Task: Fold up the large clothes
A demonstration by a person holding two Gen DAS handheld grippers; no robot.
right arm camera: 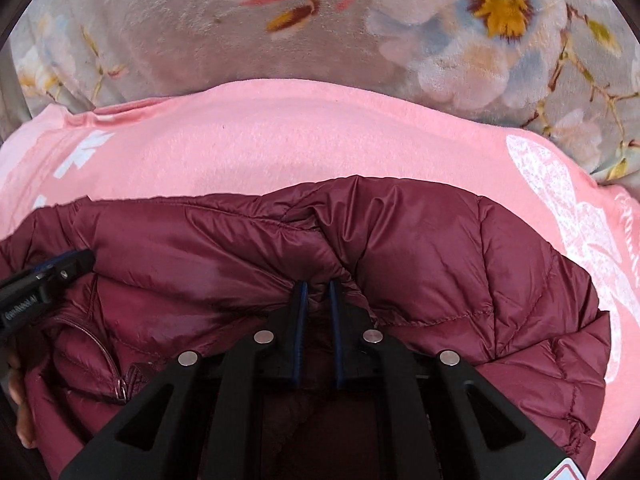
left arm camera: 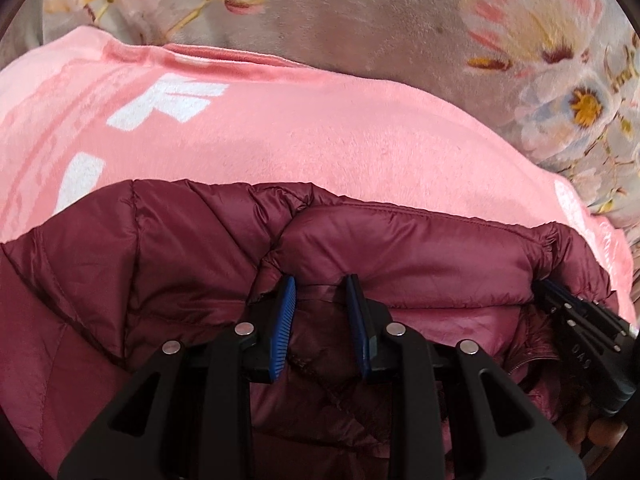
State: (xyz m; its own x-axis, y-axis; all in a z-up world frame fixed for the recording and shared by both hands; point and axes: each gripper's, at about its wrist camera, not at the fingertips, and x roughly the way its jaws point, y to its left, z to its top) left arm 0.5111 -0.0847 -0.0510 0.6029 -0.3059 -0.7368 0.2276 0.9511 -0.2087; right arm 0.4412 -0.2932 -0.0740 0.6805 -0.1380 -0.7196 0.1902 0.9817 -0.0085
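I see the jacket (left arm camera: 400,256), a maroon quilted puffer of shiny nylon with stitched seams, bunched in soft folds across the lower half of both views, lying on a pink fleece blanket (left arm camera: 320,136) with white print. My left gripper (left arm camera: 321,312) sits at 6 o'clock, its ribbed blue pads (left arm camera: 284,320) set apart with a pinch of jacket fabric between them; whether they bite I cannot tell. My right gripper (right arm camera: 319,308) has its jaws nearly together, clamped on a fold of the jacket (right arm camera: 420,248). A zipper (right arm camera: 108,360) shows at 8 o'clock. Beyond the blanket, at 12 o'clock, spreads a plush grey floral cover (right arm camera: 160,32).
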